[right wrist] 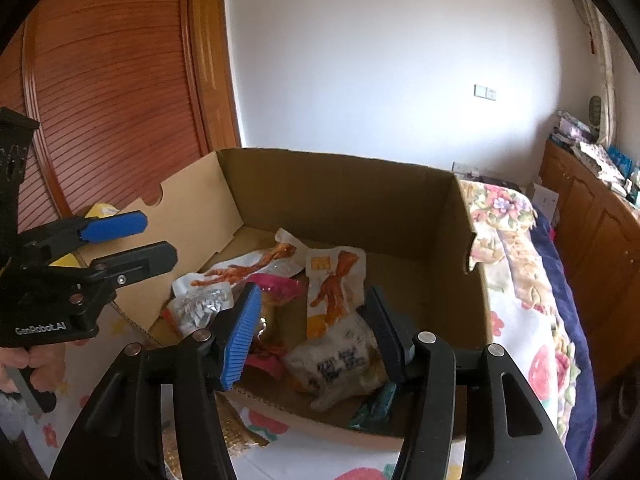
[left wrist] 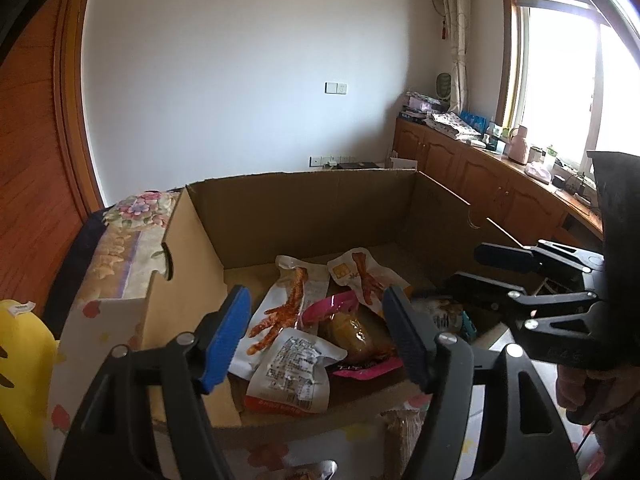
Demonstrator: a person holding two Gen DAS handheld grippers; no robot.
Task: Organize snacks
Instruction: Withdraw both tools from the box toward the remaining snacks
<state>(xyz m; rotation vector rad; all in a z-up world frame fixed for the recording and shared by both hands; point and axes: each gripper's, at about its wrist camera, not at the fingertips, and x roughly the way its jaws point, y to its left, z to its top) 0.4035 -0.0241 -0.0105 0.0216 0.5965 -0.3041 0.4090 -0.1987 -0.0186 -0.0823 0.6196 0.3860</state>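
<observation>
An open cardboard box (left wrist: 304, 208) stands on a flowered bedcover and holds several snack packs: two chicken-feet packs (left wrist: 286, 304) (left wrist: 362, 276), a pink pack (left wrist: 352, 336) and a white pack (left wrist: 292, 376). My left gripper (left wrist: 316, 328) is open and empty just above the box's near edge. My right gripper (right wrist: 312, 328) is open and empty over the box (right wrist: 344, 196), above a clear pack (right wrist: 340, 364). Each gripper shows in the other's view: the right gripper (left wrist: 480, 268), the left gripper (right wrist: 156, 236).
The flowered bedcover (right wrist: 516, 272) runs to the right of the box. A yellow bag (left wrist: 20, 344) lies left of the box. A brown packet (left wrist: 404, 428) lies before the box. Wooden cabinets (left wrist: 480, 176) with clutter stand under the window. A wooden wardrobe (right wrist: 112, 80) is on the left.
</observation>
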